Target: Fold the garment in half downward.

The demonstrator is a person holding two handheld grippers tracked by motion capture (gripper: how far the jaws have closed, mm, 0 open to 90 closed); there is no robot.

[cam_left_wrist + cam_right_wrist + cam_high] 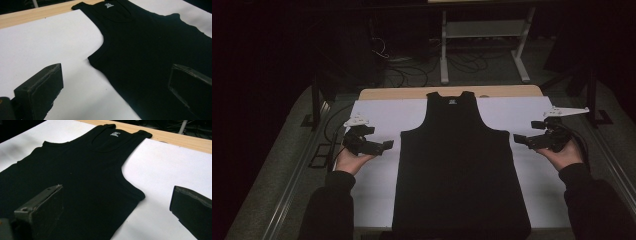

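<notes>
A black tank top is laid flat on the white sheet covering the tabletop, straps at the far end, hem at the near edge. The left claw is held just left of the garment's armhole, jaws spread; the right claw is held just right of it, jaws likewise spread, nothing pinched. If only the top layer were caught, the fabric could be bunched. The sheet could be pinched along with the cloth, and uneven lifting could skew the garment.
</notes>
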